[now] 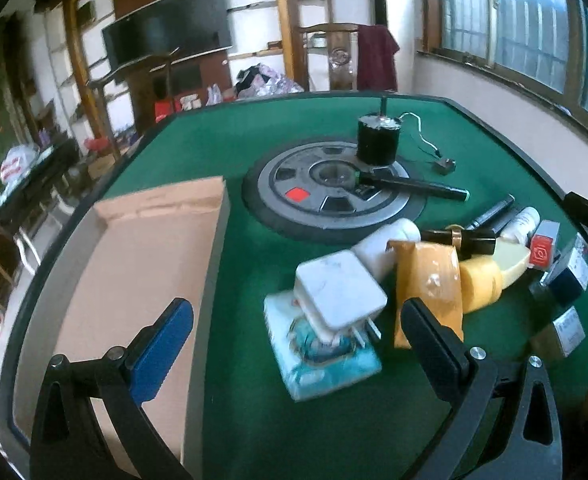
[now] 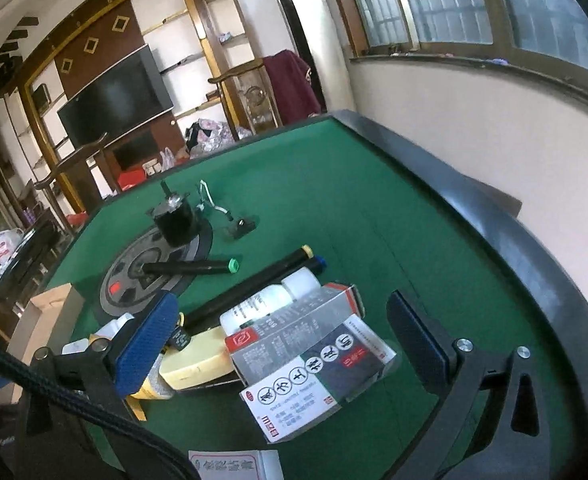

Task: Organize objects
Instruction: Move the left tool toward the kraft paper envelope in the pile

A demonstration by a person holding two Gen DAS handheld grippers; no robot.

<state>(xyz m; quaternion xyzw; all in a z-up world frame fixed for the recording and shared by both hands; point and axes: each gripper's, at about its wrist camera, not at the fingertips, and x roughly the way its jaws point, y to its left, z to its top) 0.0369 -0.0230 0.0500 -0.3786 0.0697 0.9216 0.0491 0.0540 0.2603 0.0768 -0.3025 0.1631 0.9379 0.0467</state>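
The things to be sorted lie in a heap on the near right part of the green worktop (image 1: 253,128), and a cardboard box (image 1: 145,264) stands open at the near left, probably the place they are meant to go.

The left gripper (image 1: 298,344) has its 2 fingers spread wide and holds nothing. Between them and just ahead sits a white charger (image 1: 340,290), resting on a blue tissue pack (image 1: 326,356), with an orange packet (image 1: 430,280) touching the right finger's line of sight. The charger lies flat, slightly right of the midline, its prongs pointing toward the camera.

The right gripper (image 2: 294,344) is also wide open and empty. A grey medicine box (image 2: 314,360) lies straight between its fingers, long axis running from near left to far right, so roughly along the approach. A white bottle (image 2: 253,312) and 2 black markers (image 2: 249,288) lie just beyond it.

Judging by this, each arm has its own target: the left is nearer the charger and the cardboard box.
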